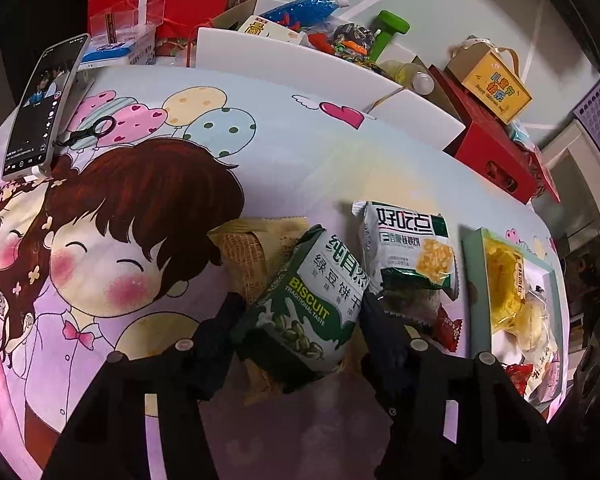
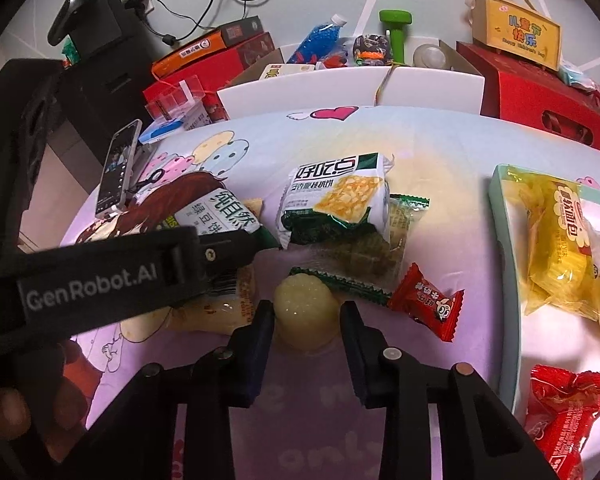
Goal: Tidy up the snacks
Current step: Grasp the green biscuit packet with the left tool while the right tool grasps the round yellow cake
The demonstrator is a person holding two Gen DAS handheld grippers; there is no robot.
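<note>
a: snacks first. what did the left gripper point(image 1: 300, 316) have?

b: it was clenched on the biscuit pack point(image 1: 308, 300), fingers pressed to both sides, the pack tilted up over a tan packet point(image 1: 248, 252) that lay on the cloth point(image 1: 260, 152).

a: and the right gripper point(image 2: 306, 316)?

b: spread wide around the jelly cup point(image 2: 306, 316). the cup sat on the cloth between the fingers, and whether either finger touched it could not be told. not squeezed, as far as i could see.

a: so which step was that?

b: i judged it the picking step: one pack in hand on the left, the right lined up for the cup. next the right would need to close gently, since the cup looked soft and rounded and could slip, and the left would need to carry its pack over to the tray point(image 2: 500, 216).

a: what lay around them?

b: just beyond the cup was a green-edged wrapper point(image 2: 364, 256), with a cracker pack point(image 2: 336, 200) resting on its far end and a red candy point(image 2: 428, 304) at its near end.

a: and the containers?

b: the pale green tray stood well to the right. it held a yellow bread pack point(image 2: 556, 248), a pale bun partly cut off by the frame edge, and a red pack point(image 2: 568, 412) that lay at its near end. behind the cloth a white box point(image 2: 320, 92) held a blue bottle point(image 2: 316, 40) and toys.
</note>
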